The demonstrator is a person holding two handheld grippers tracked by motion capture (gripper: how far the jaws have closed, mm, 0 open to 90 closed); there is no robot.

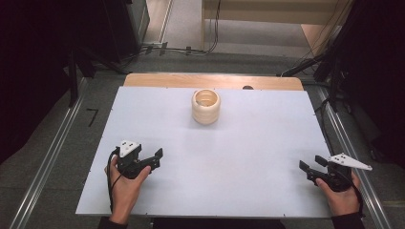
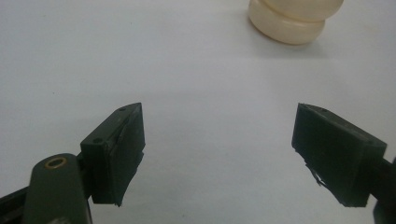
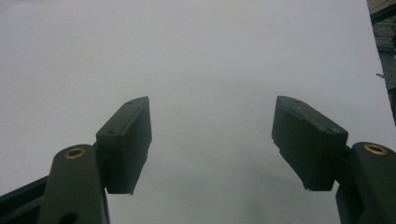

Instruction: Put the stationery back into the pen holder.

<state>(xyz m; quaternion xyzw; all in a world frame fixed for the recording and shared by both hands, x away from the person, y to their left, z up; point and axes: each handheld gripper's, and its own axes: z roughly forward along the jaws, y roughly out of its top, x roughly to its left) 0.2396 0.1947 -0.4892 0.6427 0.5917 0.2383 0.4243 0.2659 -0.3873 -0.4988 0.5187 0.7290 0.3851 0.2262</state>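
Near edge of white counter (image 1: 248, 157): left gripper (image 1: 154, 160) and right gripper (image 1: 310, 164), both spread wide and empty, resting at opposite corners; farther back near center, upright cream stack of rings (image 1: 206, 106), ahead and slightly right of the nearer left gripper.

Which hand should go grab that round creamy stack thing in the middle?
Probably the left. The left gripper sits nearer the cream ring stack and points toward it, with the stack ahead of its open jaws. The right gripper is open too, but lies farther off, facing bare table.
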